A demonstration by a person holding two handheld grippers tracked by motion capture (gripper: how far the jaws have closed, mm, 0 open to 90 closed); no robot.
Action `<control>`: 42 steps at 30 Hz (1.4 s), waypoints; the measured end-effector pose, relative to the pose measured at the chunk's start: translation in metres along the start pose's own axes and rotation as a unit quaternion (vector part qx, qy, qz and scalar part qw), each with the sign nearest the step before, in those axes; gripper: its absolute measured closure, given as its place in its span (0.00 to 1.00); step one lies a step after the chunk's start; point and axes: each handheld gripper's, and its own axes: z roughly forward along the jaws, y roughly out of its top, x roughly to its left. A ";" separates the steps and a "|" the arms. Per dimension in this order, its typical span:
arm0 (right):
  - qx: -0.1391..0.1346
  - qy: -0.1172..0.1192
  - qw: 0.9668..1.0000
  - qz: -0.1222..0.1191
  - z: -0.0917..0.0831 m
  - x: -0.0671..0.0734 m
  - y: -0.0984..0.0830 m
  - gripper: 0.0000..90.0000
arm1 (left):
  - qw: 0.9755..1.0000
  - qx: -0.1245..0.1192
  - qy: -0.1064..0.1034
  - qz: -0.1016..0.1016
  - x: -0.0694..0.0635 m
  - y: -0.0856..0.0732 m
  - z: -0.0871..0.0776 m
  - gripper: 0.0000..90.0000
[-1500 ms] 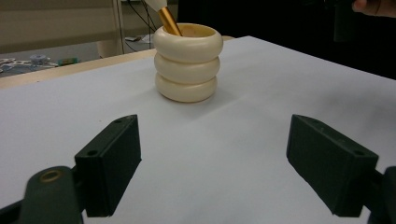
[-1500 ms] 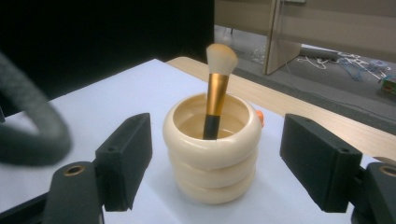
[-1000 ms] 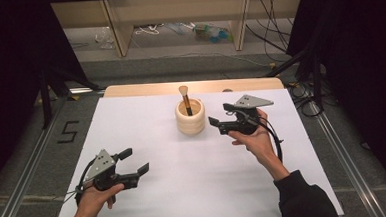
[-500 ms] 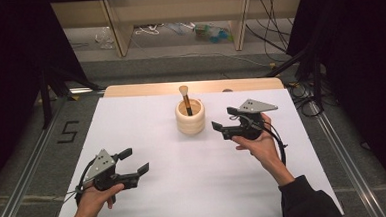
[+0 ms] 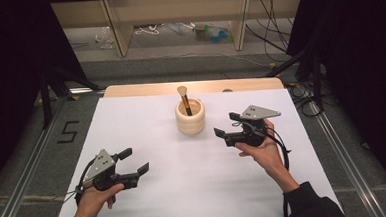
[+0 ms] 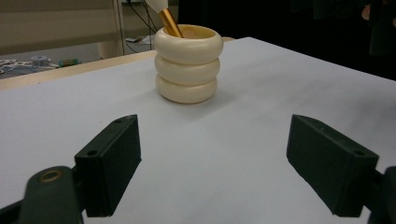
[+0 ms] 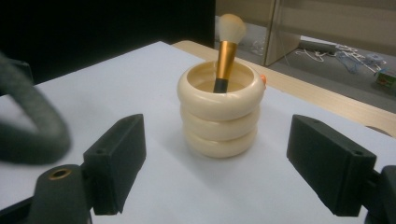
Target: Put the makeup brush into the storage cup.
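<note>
The cream ribbed holder (image 5: 190, 117) stands upright on the white tabletop (image 5: 185, 189), toward the far middle, w/ a makeup brush (image 5: 184, 99) still inside it: gold-and-black handle down in the cup, pale bristle head sticking up above the rim and leaning a bit. In the right gripper view the holder sits between and beyond the two black jaws, well apart from them, brush handle resting against the inner rim. The right gripper (image 5: 224, 135) is near the holder's right side, not touching it, jaws spread wide w/ nothing between them; the person's hand wraps the body from below. The left gripper (image 5: 134, 161) is down at the near left of the tabletop, well apart from the holder, jaws also wide open and empty; in the left gripper view the holder is farther off, roughly centred between the jaws. Judging from that, the work looks barely begun: nothing is grasped, nothing has been lifted or taken out, and the brush is not yet touched. What appears left is pretty much everything, i.e. bring the right gripper in to the brush or the holder, close on it, and do whatever follows. The left gripper probably steadies the holder, but can't tell from the pics. A small orange bit shows behind the holder's rim; can't tell what it is.
</note>
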 end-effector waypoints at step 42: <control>-0.011 0.011 1.000 0.017 -0.039 0.006 -0.035 0.18 | 1.000 0.000 0.001 -0.001 -0.001 0.000 0.000 0.20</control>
